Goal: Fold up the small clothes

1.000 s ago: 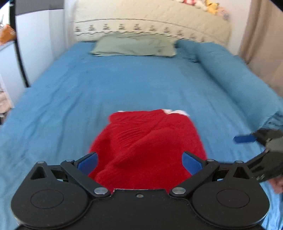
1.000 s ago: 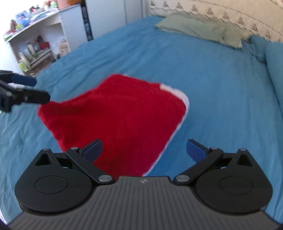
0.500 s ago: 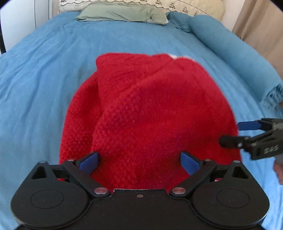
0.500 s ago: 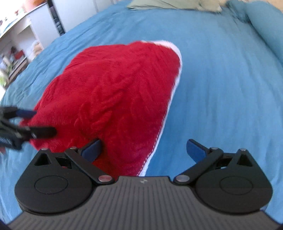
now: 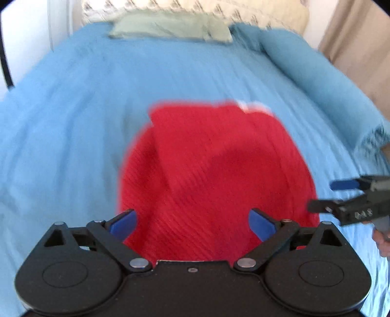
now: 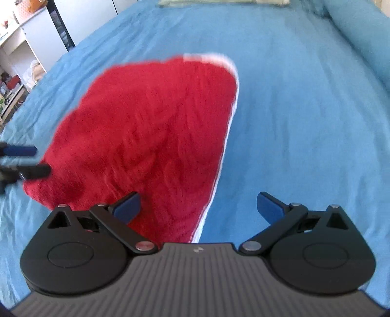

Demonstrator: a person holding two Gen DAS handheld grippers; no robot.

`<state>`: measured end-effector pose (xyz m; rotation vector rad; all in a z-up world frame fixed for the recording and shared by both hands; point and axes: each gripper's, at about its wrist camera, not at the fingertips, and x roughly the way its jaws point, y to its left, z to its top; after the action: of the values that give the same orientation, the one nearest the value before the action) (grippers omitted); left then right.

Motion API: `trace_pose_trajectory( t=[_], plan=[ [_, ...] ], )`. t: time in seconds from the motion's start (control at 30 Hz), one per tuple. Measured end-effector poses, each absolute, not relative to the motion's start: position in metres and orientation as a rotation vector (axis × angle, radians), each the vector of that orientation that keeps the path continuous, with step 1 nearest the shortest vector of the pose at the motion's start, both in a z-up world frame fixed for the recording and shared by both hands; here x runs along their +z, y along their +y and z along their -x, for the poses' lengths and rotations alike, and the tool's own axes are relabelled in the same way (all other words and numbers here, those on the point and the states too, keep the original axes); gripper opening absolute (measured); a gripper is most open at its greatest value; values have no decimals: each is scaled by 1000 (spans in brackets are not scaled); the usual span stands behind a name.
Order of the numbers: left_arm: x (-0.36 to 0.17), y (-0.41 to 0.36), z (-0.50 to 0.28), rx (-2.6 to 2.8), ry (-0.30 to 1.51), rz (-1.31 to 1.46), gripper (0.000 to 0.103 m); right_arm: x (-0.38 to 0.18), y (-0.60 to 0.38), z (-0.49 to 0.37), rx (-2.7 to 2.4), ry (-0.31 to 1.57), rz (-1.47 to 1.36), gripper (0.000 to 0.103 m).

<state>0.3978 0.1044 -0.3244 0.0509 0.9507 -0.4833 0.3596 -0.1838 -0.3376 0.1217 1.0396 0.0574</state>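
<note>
A red knitted garment (image 5: 214, 175) with a white trim lies folded on the blue bedspread (image 5: 73, 117). It also shows in the right wrist view (image 6: 146, 131), its white edge on the right. My left gripper (image 5: 192, 223) is open and empty, just above the garment's near edge. My right gripper (image 6: 198, 206) is open and empty over the garment's near right edge. The right gripper shows at the right of the left wrist view (image 5: 324, 197), beside the garment. The left gripper shows at the left of the right wrist view (image 6: 31, 159), at the garment's left corner.
A green pillow (image 5: 170, 26) and a cream headboard (image 5: 243, 12) stand at the far end. A rolled blue blanket (image 5: 314, 73) lies along the right side. White shelves (image 6: 14, 63) stand to the left of the bed. A beige curtain (image 5: 360, 36) hangs at the right.
Both grippers dipped close over the garment half a second ago and have now pulled back a little. Both stay open; the garment lies as before.
</note>
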Motion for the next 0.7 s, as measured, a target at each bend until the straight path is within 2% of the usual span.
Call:
trace_pose_trajectory(
  t=[0.1, 0.2, 0.4, 0.7],
  plan=[
    [-310, 128, -441, -445, 973, 5, 103, -313, -197, -370, 111, 1021, -162, 103],
    [-326, 144, -480, -438, 1029, 103, 100, -307, -215, -393, 173, 1021, -256, 103],
    [-381, 143, -524, -518, 1163, 291, 90, -340, -242, -427, 230, 1055, -541, 103],
    [-417, 140, -532, -556, 1238, 408, 94, -391, -242, -445, 255, 1135, -699, 103]
  ],
)
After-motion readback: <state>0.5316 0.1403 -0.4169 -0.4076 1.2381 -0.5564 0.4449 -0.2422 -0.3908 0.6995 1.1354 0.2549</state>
